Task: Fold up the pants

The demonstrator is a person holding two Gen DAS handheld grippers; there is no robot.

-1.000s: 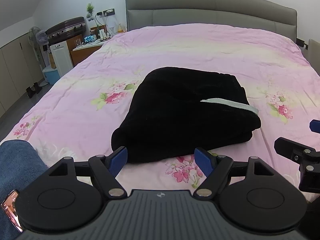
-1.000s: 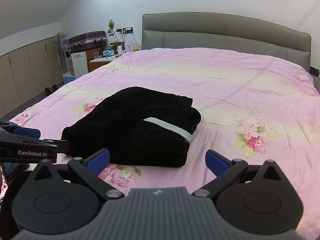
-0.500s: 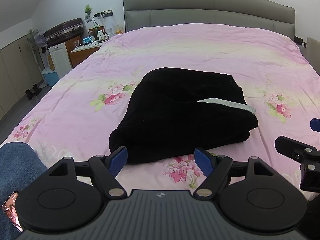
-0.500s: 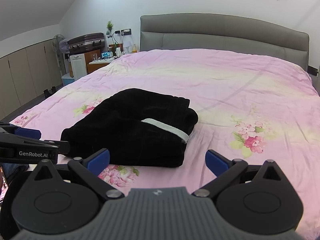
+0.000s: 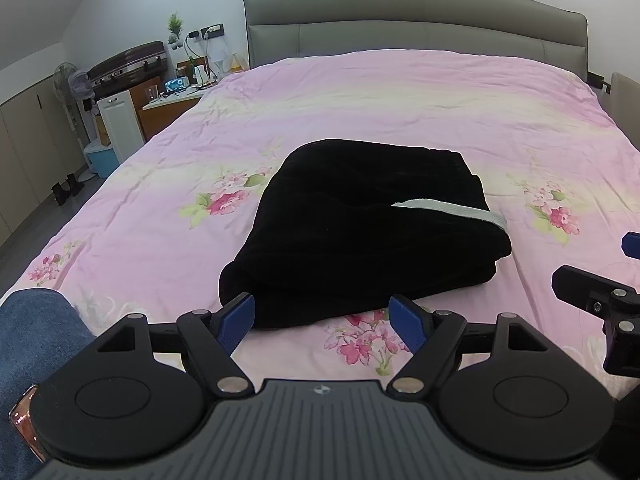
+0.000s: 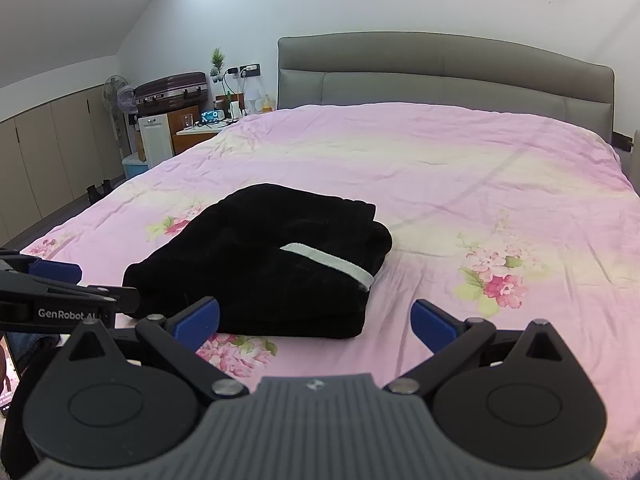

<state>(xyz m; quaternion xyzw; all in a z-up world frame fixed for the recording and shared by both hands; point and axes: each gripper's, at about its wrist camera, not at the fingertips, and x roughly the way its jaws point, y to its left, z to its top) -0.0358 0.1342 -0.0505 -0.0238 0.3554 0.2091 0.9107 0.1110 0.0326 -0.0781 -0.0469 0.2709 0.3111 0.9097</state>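
Observation:
The black pants (image 5: 360, 232) lie folded in a compact bundle on the pink floral bedspread (image 5: 400, 104), with a grey-white waistband strip (image 5: 452, 210) showing on top at the right. They also show in the right wrist view (image 6: 264, 268). My left gripper (image 5: 326, 318) is open and empty, just in front of the bundle's near edge. My right gripper (image 6: 316, 318) is open and empty, in front of the bundle's right corner. Each gripper shows at the edge of the other's view.
A grey padded headboard (image 5: 416, 20) stands at the far end of the bed. Left of the bed are a nightstand with cables (image 5: 172, 96), a suitcase (image 5: 128, 66), a fan (image 5: 76, 80) and wall cupboards. A denim-clad leg (image 5: 36, 332) is at the lower left.
Both grippers have drawn back and risen slightly from the bundle. The pants have not moved and both grippers stay open.

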